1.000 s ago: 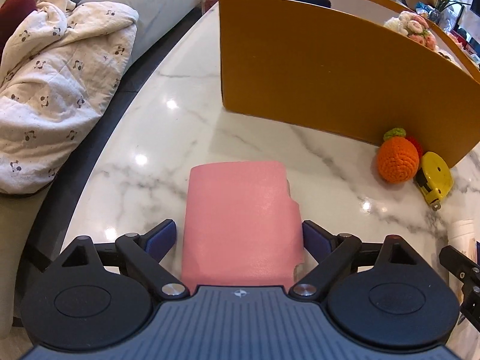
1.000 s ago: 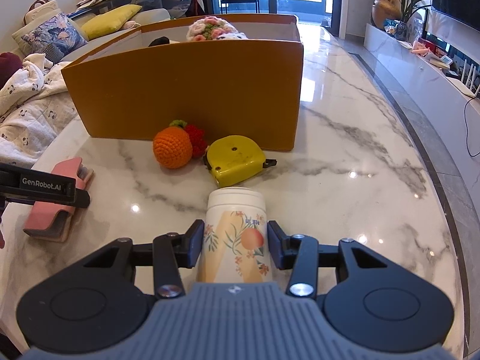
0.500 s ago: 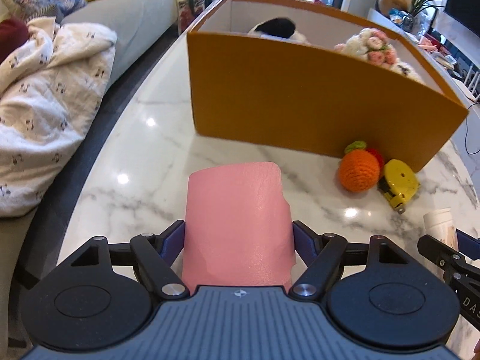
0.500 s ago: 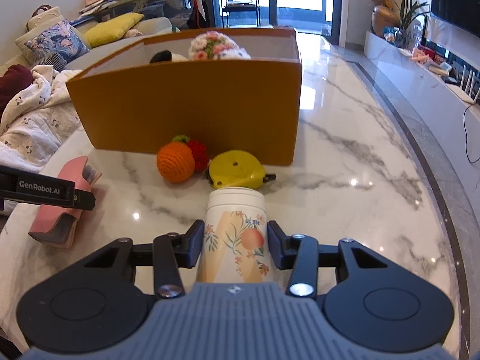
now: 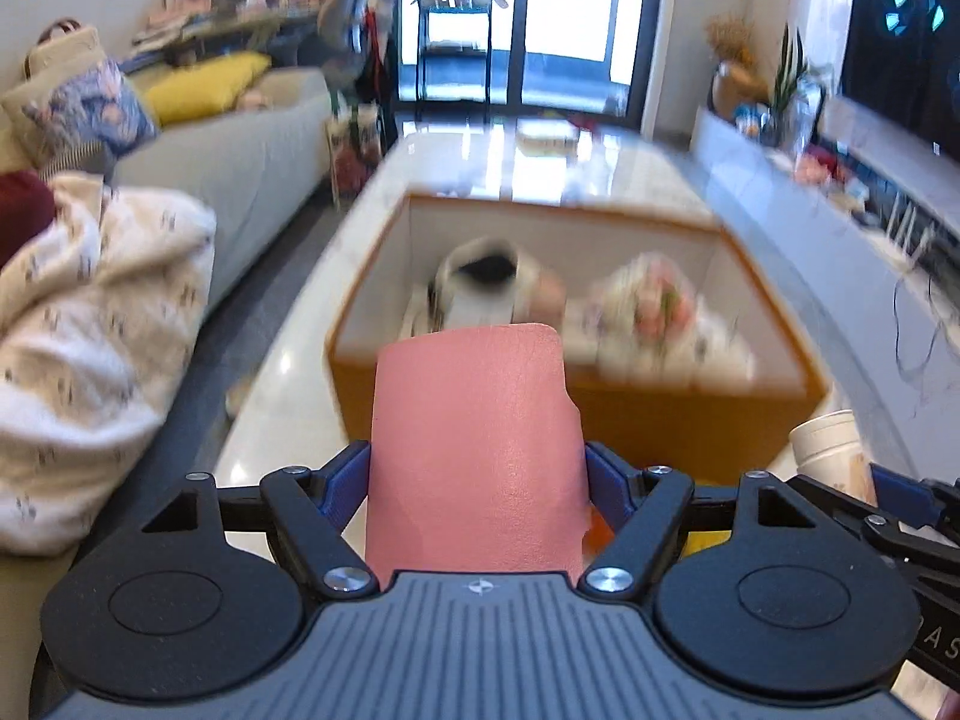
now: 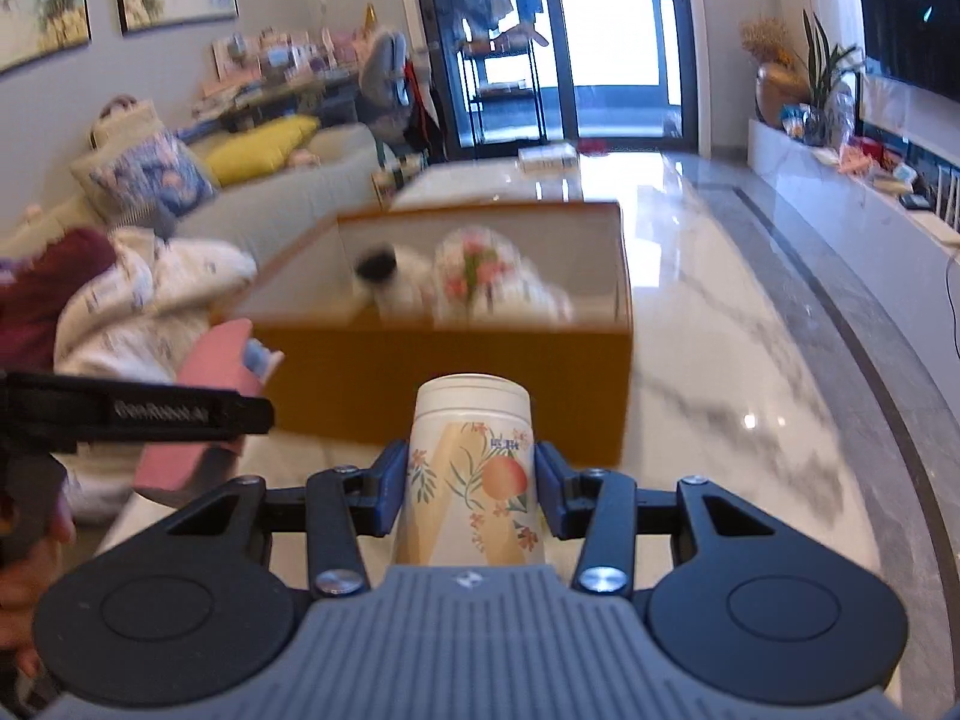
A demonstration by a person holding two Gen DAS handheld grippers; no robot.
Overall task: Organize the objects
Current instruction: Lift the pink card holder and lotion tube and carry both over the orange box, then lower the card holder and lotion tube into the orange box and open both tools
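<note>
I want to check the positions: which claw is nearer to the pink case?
The left claw: it is shut on the pink case. The right claw holds the floral cup, apart from the case.

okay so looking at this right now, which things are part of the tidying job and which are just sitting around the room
Part of the job:
- pink case, clamped in the left gripper
- floral cup, clamped in the right gripper
- orange box, already holding blurred soft items

Just lying about:
- sofa with yellow cushion
- patterned blanket
- potted plant
</note>
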